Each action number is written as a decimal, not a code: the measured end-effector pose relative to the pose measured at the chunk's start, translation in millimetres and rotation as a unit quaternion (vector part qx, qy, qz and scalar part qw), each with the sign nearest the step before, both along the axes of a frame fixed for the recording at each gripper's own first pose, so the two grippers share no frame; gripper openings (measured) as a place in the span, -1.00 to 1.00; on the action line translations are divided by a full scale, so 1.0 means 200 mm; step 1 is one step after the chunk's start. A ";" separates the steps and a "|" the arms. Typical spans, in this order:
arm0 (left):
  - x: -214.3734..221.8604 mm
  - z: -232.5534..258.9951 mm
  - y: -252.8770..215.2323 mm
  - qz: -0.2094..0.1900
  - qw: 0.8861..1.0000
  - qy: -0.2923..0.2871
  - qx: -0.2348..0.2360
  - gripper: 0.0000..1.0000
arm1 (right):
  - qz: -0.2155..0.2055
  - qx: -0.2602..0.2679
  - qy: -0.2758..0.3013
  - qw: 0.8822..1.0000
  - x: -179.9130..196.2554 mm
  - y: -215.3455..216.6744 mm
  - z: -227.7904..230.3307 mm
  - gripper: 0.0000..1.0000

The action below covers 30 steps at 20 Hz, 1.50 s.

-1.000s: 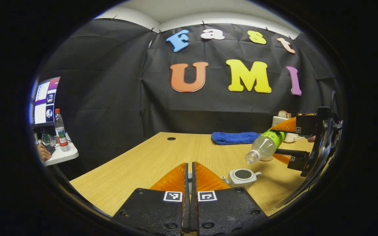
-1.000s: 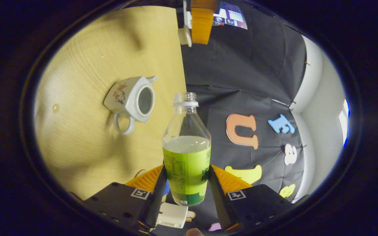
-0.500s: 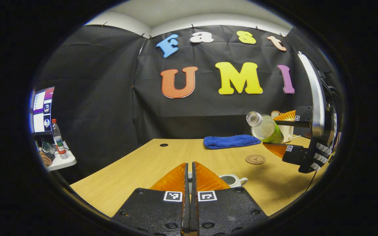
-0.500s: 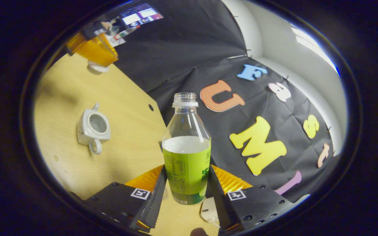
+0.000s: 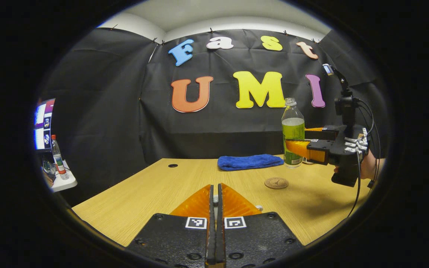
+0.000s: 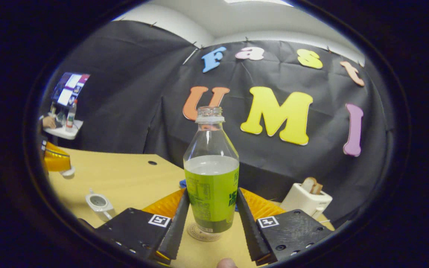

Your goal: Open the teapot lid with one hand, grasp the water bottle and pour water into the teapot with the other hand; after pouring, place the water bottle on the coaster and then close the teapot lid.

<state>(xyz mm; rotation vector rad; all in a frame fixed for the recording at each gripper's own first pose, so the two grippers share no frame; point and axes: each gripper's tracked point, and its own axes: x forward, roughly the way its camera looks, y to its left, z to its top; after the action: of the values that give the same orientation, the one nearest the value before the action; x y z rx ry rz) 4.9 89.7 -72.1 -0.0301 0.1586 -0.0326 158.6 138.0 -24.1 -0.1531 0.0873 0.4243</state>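
Note:
My right gripper [image 6: 211,199] is shut on a clear water bottle [image 6: 211,178] with a green label, no cap and about half its water. The bottle stands upright in the air. A round brown coaster [image 6: 199,232] shows on the table just under its base. In the left gripper view the bottle [image 5: 292,134] and right gripper [image 5: 299,144] hang above and behind the coaster [image 5: 276,182]. A white teapot [image 6: 98,203] stands open at the lower left. My left gripper [image 5: 216,190] is shut on the teapot lid [image 6: 67,172], held in the air left of the pot.
A folded blue cloth [image 5: 250,162] lies at the back of the wooden table [image 5: 151,193]. A white toaster [image 6: 305,199] with bread stands at the back right. Off the table's left are a small side table, a bottle [image 5: 57,158] and a monitor [image 5: 40,124].
The bottle swung from tipped over the teapot back to upright and moved right, over the coaster. The left gripper kept the lid; the teapot dropped out of its view.

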 end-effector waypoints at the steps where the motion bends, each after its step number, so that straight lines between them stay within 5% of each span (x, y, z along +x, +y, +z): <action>1: 0.00 0.00 0.01 0.001 1.000 0.001 0.000 -0.94 | -0.003 0.022 0.018 1.000 0.03 0.00 -0.03 0.40; 5: 0.00 0.01 0.02 0.002 1.000 -0.003 0.001 -0.94 | -0.017 0.086 0.065 0.994 0.20 0.00 -0.17 0.41; 19: 0.00 -0.03 0.04 0.005 1.000 0.006 0.013 -0.92 | -0.041 0.069 0.121 0.989 0.32 0.03 -0.48 0.42; 23: 0.00 -0.03 0.01 0.006 1.000 0.005 0.011 -0.93 | -0.044 0.074 0.132 0.988 0.31 0.03 -0.50 0.56; 25: 0.01 -0.02 -0.01 0.007 1.000 0.001 0.006 -0.93 | -0.044 0.076 0.141 0.986 0.27 0.03 -0.50 0.95; 30: 0.03 -0.02 -0.14 -0.009 1.000 -0.003 0.004 -0.92 | -0.061 0.092 0.159 0.981 0.04 -0.13 -0.43 0.94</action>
<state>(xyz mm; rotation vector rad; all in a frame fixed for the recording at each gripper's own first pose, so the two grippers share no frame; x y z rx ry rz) 11.7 61.2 -77.0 -0.0208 0.1538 -0.0493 167.3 111.6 -109.7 0.1037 0.3691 0.3292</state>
